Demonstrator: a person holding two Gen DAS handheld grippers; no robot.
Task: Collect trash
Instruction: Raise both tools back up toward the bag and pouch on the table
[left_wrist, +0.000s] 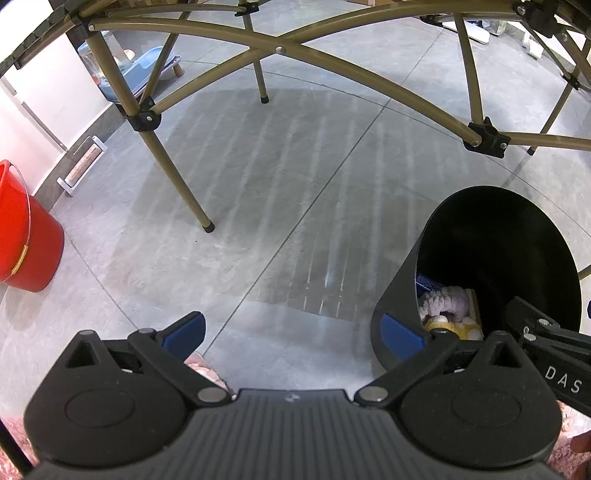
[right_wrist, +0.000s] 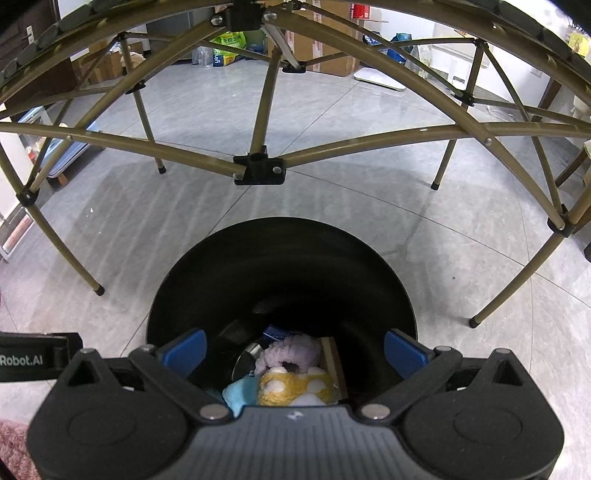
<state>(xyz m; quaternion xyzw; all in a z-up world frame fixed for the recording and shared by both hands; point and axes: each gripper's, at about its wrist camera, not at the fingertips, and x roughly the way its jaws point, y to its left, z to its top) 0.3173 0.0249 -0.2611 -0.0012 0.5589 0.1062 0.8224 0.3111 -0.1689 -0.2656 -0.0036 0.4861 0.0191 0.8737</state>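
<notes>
White "Robot.AI" lettering marks the left gripper (right_wrist: 27, 360).

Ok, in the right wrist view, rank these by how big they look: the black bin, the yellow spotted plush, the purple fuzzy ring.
1. black bin, by far the largest.
2. yellow spotted plush.
3. purple fuzzy ring, close to the plush; both are partly hidden, so their order is unsure.

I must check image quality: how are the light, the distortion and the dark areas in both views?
Left wrist view: even light; striped shadow on the floor; table frame bends from fisheye; bin interior is nearly black. Right wrist view: same bending; the bin walls are dark, yet the trash at the bottom is clear; no blur.
</notes>
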